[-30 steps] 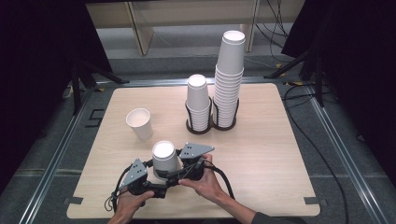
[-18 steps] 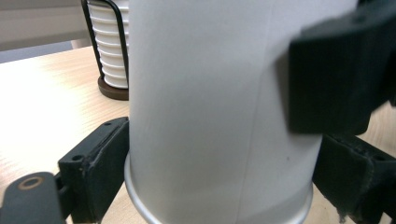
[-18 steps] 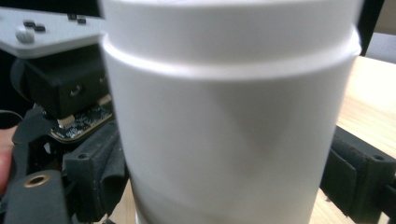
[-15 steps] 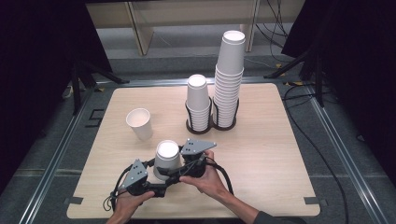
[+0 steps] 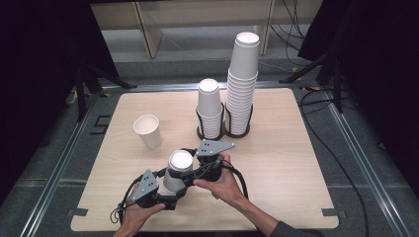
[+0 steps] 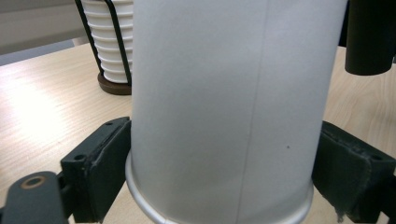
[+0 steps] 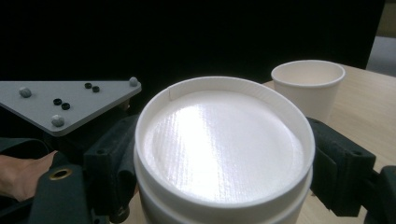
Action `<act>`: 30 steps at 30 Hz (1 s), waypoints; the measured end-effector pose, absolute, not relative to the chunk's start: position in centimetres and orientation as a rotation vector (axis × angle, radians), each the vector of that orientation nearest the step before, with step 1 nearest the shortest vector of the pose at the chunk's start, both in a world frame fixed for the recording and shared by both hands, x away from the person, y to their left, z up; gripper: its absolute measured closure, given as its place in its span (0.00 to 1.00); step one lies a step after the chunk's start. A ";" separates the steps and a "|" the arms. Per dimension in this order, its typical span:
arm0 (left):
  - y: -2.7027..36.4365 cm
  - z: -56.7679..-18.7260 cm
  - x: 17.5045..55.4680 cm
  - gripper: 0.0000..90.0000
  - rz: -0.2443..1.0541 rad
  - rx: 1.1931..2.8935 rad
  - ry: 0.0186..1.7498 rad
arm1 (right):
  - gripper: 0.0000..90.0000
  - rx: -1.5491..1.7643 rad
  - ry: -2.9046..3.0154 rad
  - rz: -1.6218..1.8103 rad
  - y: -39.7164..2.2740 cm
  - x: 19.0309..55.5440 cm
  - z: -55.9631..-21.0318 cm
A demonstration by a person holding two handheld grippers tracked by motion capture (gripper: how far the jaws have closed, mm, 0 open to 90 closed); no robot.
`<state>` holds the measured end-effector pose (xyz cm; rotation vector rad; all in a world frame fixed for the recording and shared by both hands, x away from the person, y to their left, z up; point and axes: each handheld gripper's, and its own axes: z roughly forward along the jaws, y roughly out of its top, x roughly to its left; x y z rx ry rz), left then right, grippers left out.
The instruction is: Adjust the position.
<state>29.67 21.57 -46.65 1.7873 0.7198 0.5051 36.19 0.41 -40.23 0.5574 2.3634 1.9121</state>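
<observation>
Both grippers (left (image 5: 170, 190), right (image 5: 195, 165)) clamped on nested upside-down cups (image 5: 179, 170).

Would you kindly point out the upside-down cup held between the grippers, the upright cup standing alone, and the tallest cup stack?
upside-down cup (image 5: 180, 161), high view, on its upturned base.
upright cup (image 5: 146, 125), high view, inside its open mouth.
tallest cup stack (image 5: 242, 94), high view, on the stack's side wall, midway up.

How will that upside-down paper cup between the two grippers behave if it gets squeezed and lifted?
The upside-down paper cup looks thin-walled, so probably very light, and hard pressure may dent it. The left gripper clamps near the rolled rim, likely the stiffest part. A second cup seems nested under it in the right gripper view, so friction might drag that along.
</observation>
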 end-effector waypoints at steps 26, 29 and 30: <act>21.3 -46.7 29.5 0.04 0.530 1.711 0.675 | 0.28 0.644 2.357 2.040 0.0 36.3 -39.8; 21.4 -46.5 29.4 0.07 0.535 1.744 0.681 | 0.27 0.662 2.368 2.042 -0.1 36.4 -39.9; 21.5 -46.4 29.4 0.08 0.540 1.759 0.683 | 0.27 0.682 2.382 2.038 -0.2 36.3 -39.8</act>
